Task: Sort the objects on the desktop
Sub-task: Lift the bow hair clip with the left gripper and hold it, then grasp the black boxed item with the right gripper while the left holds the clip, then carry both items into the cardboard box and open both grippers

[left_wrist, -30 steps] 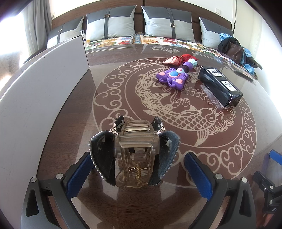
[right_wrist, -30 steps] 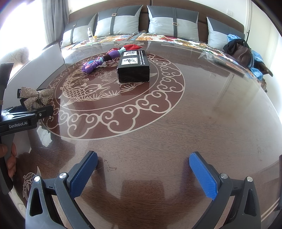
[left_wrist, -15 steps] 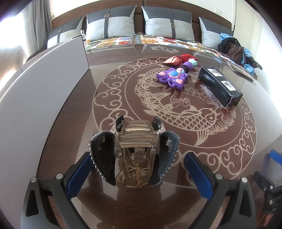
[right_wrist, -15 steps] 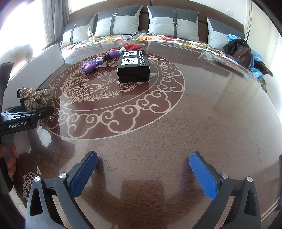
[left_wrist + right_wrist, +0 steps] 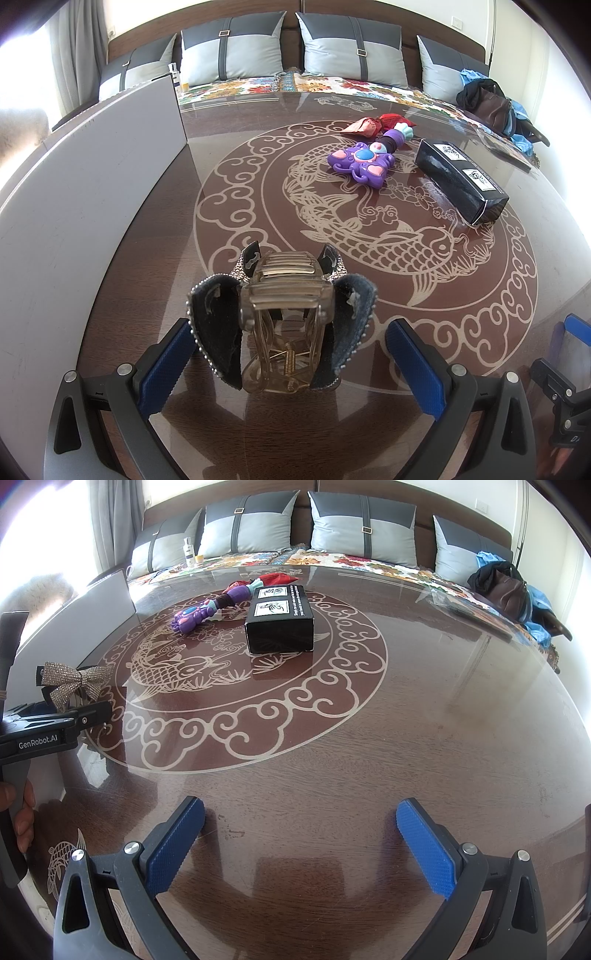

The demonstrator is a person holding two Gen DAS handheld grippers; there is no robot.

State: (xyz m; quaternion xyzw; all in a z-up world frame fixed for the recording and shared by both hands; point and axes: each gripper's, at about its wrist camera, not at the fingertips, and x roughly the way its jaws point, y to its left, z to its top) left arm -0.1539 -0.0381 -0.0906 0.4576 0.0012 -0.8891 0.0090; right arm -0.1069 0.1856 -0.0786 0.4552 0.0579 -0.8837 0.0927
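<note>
Hair clip with its rhinestone bow stands on the table between my left gripper pads, wide open, gripping nothing. Nothing has shifted over the last second. My right gripper idles open, empty. Pickup is not yet begun.

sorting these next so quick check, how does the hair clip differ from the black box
The hair clip is translucent with a sparkly bow; the black box is opaque with white labels. The clip stands between the open left tongs; the box lies flat, farther off, beside the purple toy. Both rest on the table.
</note>
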